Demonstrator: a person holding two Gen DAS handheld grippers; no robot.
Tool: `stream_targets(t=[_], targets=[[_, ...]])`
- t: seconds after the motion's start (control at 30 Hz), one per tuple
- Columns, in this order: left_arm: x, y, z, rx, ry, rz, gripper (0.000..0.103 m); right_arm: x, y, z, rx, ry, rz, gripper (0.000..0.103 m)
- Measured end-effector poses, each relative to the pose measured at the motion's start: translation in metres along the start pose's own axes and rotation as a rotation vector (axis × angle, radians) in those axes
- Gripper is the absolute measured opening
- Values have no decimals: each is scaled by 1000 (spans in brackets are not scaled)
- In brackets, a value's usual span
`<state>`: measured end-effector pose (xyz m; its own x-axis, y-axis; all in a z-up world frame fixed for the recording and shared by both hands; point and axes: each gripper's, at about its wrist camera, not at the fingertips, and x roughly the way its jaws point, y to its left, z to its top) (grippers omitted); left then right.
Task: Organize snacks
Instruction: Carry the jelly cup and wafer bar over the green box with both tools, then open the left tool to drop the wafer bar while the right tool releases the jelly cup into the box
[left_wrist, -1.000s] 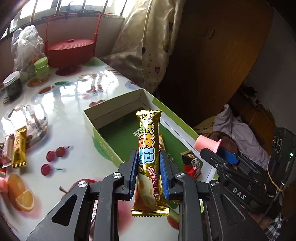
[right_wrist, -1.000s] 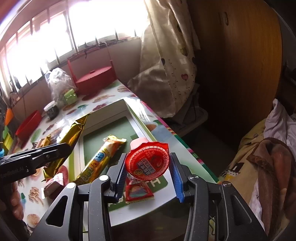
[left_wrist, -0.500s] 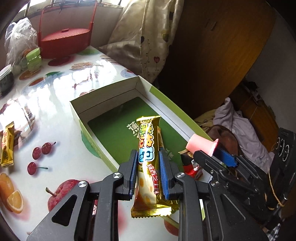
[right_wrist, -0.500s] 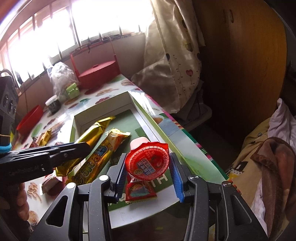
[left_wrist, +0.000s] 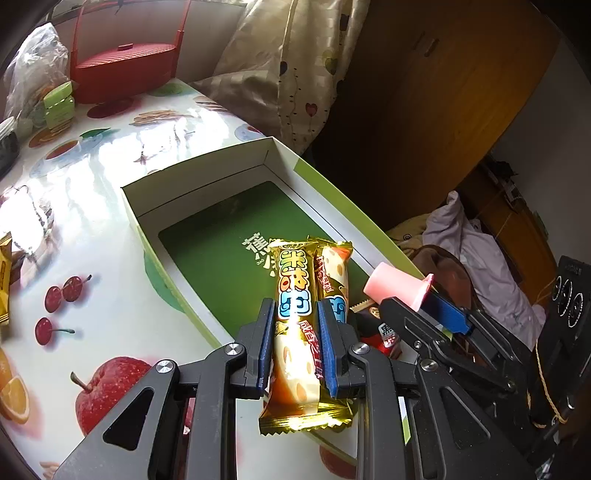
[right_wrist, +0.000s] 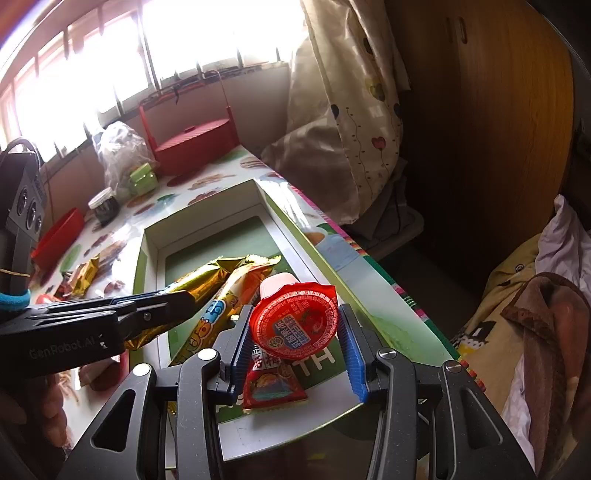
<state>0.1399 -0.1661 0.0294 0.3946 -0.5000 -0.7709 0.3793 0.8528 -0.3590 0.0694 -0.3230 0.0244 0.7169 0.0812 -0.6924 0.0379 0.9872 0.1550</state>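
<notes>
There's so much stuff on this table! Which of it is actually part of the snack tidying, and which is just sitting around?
Part of the job:
- gold snack bar in the left gripper
- pink jelly cup in the right gripper
- green box
- second gold bar and red packet in the box

Just lying about:
- red basket
- plastic bag
- dark jar
- curtain
</notes>
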Motion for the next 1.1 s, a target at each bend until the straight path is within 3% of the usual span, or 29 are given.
stream_targets(t=[0.83,0.93,1.0,1.1], targets=[[-3,-1,-3,-33,-9,-21,27,1,1,-2,-13,-2,16,44],[-5,-3,-3,-32,-15,-35,34,-4,1,-3,-14,-11,15,44],[-7,-5,-4,-28,-23,-51,46,-7,0,-4,-15,-13,12,44],[-9,-7,-5,-24,-27,-47,47,-9,0,-5,-13,-15,7,44]])
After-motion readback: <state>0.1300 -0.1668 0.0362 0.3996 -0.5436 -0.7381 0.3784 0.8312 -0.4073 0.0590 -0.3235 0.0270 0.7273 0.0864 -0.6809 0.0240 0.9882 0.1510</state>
